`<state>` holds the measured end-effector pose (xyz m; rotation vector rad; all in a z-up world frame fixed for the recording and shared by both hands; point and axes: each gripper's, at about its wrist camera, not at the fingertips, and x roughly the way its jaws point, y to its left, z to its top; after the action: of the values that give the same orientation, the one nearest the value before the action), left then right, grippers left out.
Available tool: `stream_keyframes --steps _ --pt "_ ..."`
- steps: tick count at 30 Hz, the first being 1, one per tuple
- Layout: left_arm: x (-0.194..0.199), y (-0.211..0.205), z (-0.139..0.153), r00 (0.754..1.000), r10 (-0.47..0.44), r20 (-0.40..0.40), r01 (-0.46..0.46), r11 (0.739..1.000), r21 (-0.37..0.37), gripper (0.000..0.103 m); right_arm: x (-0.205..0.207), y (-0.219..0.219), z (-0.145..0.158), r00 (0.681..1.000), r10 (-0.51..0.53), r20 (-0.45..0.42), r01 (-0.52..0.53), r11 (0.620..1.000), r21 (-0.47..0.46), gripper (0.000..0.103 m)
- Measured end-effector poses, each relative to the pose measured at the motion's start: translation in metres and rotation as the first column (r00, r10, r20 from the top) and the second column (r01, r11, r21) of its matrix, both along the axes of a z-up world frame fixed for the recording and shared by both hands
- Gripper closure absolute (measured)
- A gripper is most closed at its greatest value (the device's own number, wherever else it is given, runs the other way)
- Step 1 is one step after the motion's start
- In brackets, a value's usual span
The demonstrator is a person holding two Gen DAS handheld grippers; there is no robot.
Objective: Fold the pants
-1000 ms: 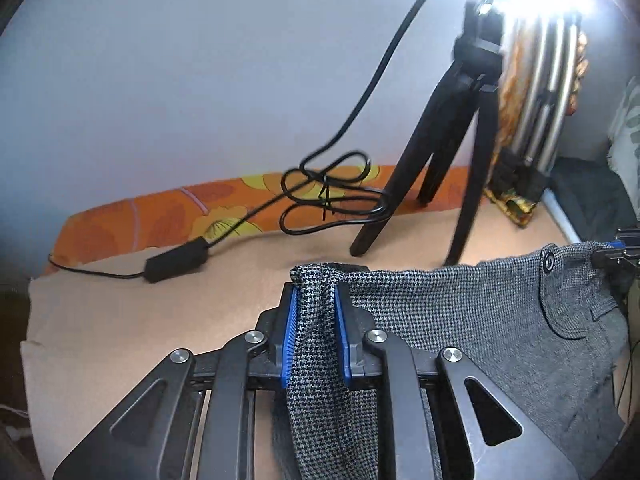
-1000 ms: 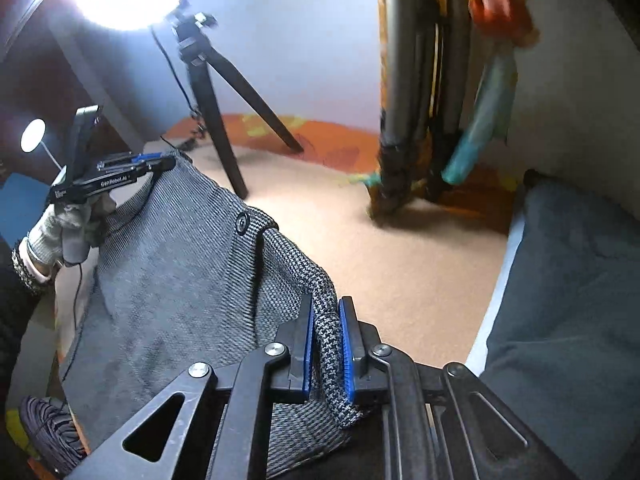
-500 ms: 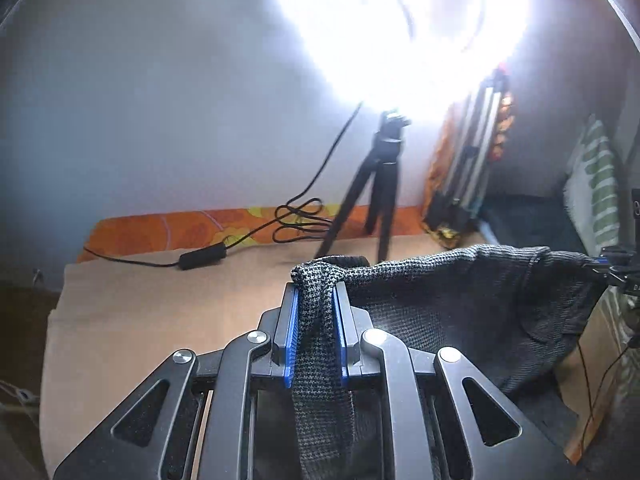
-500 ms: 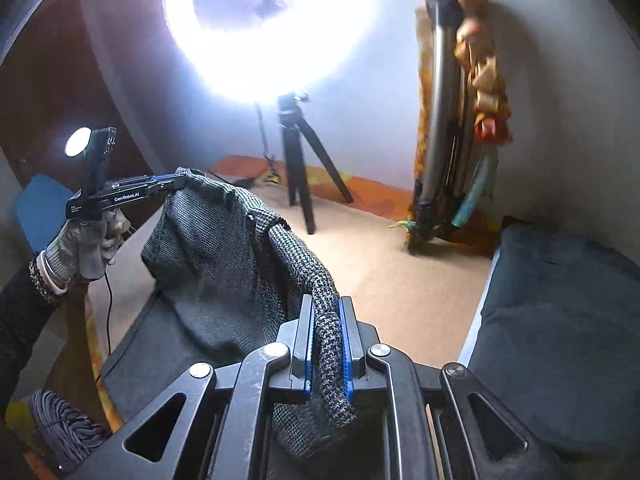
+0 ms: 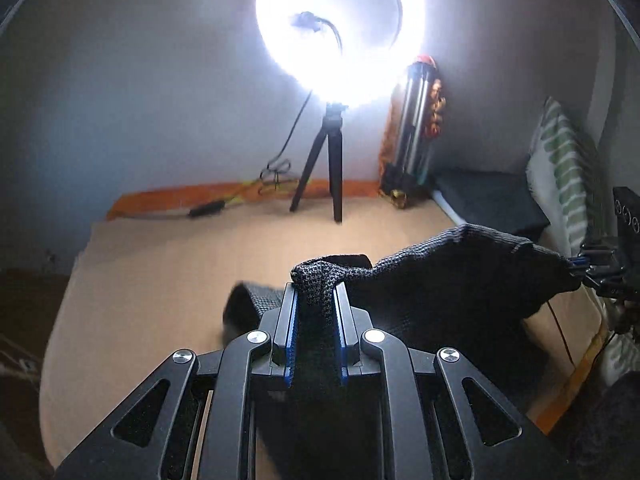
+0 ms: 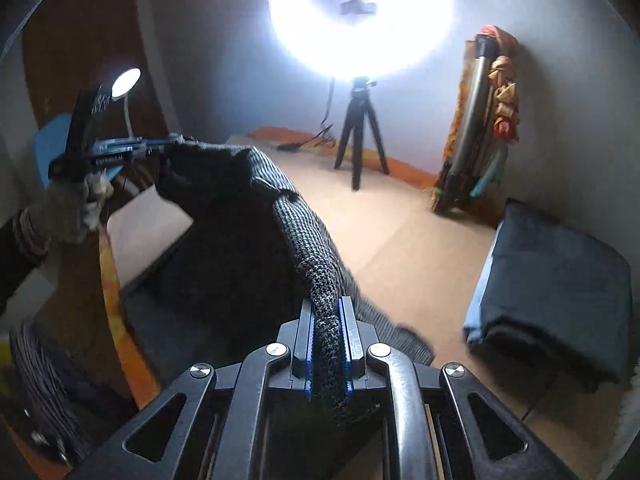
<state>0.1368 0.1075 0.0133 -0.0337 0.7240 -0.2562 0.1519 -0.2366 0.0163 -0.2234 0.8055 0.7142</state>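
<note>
The grey houndstooth pants hang in the air between my two grippers, well above the tan bed surface. My left gripper is shut on one corner of the waistband. My right gripper is shut on the other corner, with the cloth drooping between. The right gripper also shows at the right edge of the left wrist view. The left gripper shows at the left of the right wrist view, held by a gloved hand. The pant legs below are mostly hidden.
A bright ring light on a black tripod stands at the back, its cable on the bed. Folded metal stands lean on the wall. A dark folded cloth lies at right, a striped pillow beyond.
Both grippers have risen a long way with the pants, so the waistband now hangs high above the bed. The ring light has come fully into view.
</note>
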Motion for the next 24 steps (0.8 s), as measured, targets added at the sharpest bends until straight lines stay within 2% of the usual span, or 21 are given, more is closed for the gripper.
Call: stream_keyframes --steps 8,14,20,24 --pt "-0.047 0.006 -0.046 0.995 0.021 -0.093 -0.022 1.0 -0.017 0.089 -0.048 -0.006 -0.047 0.999 0.016 -0.035 -0.017 0.999 -0.037 0.094" --pt "-0.071 0.004 -0.069 0.992 0.02 -0.127 -0.018 1.0 0.015 0.089 -0.07 -0.002 -0.073 1.0 0.013 -0.025 -0.015 0.997 -0.074 0.094" --pt "-0.091 0.004 -0.083 0.989 0.018 -0.144 -0.011 0.999 0.05 0.089 -0.083 0.001 -0.085 1.0 0.018 0.002 -0.018 0.994 -0.107 0.094" --pt "-0.101 0.007 -0.088 0.987 0.024 -0.161 -0.017 0.999 0.047 0.09 -0.086 0.005 -0.094 1.0 0.023 -0.002 -0.023 0.992 -0.127 0.094"
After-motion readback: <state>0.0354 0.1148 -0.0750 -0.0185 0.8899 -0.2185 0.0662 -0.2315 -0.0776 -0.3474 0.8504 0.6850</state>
